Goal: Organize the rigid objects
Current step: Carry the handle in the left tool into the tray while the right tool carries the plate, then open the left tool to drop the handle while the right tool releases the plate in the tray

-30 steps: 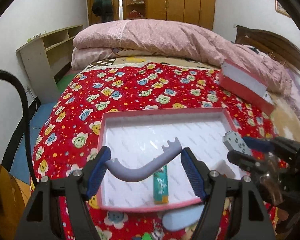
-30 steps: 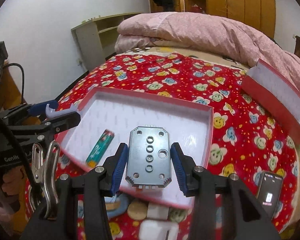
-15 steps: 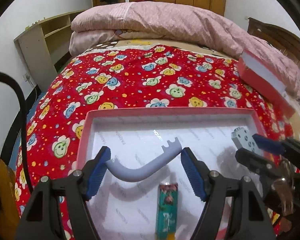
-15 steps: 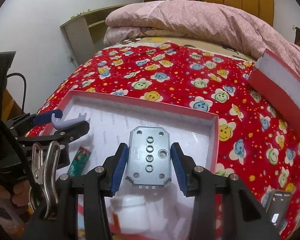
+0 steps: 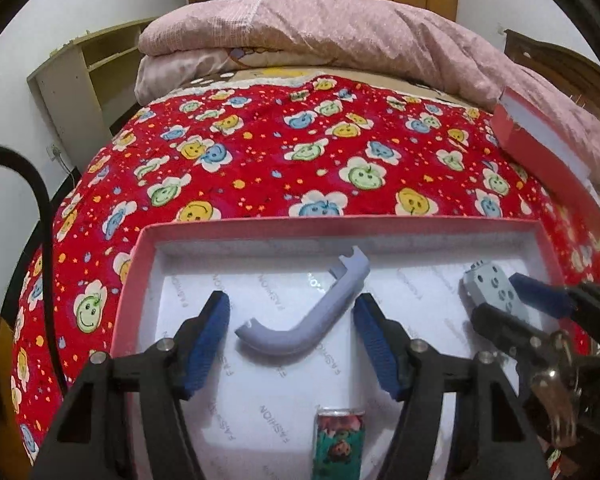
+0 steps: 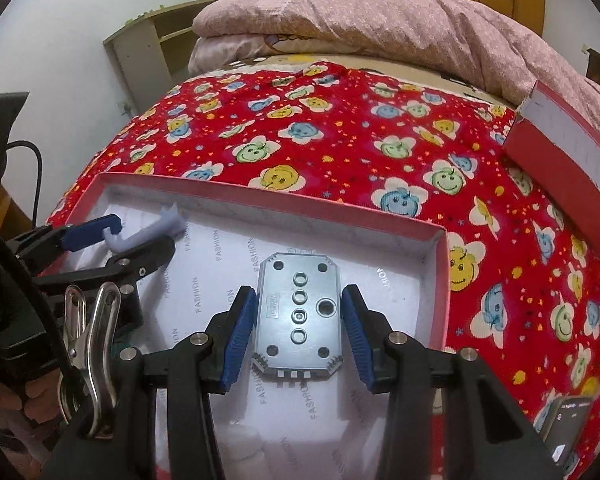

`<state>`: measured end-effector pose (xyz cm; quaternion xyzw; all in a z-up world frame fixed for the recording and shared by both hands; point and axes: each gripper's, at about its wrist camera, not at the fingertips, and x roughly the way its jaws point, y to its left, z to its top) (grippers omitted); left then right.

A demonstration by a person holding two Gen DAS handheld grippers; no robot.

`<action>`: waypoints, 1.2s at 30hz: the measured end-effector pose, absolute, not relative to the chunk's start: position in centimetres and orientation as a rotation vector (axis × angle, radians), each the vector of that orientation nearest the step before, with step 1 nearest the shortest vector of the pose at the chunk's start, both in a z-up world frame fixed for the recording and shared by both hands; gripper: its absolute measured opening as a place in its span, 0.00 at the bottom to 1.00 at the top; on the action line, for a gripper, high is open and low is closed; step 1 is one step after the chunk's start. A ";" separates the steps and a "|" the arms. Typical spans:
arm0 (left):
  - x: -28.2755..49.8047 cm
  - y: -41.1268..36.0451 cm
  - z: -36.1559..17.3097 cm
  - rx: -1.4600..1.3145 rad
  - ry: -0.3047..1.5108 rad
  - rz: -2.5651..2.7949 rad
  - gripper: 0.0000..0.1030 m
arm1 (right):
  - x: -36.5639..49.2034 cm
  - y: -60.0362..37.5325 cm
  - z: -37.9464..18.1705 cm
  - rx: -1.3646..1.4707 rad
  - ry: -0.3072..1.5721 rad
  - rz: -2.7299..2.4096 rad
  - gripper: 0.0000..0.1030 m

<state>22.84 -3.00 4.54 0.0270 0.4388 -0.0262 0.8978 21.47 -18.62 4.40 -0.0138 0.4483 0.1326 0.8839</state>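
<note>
Inside the pink-rimmed box (image 5: 132,268), lined with white paper printed FASHION, both tools hang low over the floor of the tray. Seen from the left wrist, the left gripper (image 5: 296,344) is spread wide, and the curved lavender handle (image 5: 304,322) lies between its blue pads (image 5: 206,344) with clear gaps on both sides, so nothing pinches it; the piece appears to lie on the paper, its notched end pointing toward the far wall of the box. Nearer the camera, a small green printed tube (image 5: 340,444) lies on the liner. From the right wrist, the right gripper (image 6: 300,334) brackets a grey metal plate (image 6: 298,314) drilled with round holes. Its pads (image 6: 240,332) sit just beside the plate's long edges, and a thin gap shows on each side, so I cannot tell whether the plate is gripped. The plate is over the right half of the box, near the corner. A red-and-white box lid (image 6: 560,152) leans at the right on the red flowered bedspread (image 6: 340,120), well apart from the box. A dark phone (image 6: 564,428) lies at the lower right.
</note>
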 end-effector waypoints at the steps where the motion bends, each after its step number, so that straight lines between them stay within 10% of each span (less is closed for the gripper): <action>1: 22.8 -3.0 4.5 0.057 0.906 -0.054 0.67 | 21.4 -18.5 4.3 -0.040 0.932 0.272 0.44; 36: 18.7 -2.1 8.2 0.077 0.857 -0.016 0.73 | 18.1 -18.2 7.3 -0.052 0.863 0.280 0.52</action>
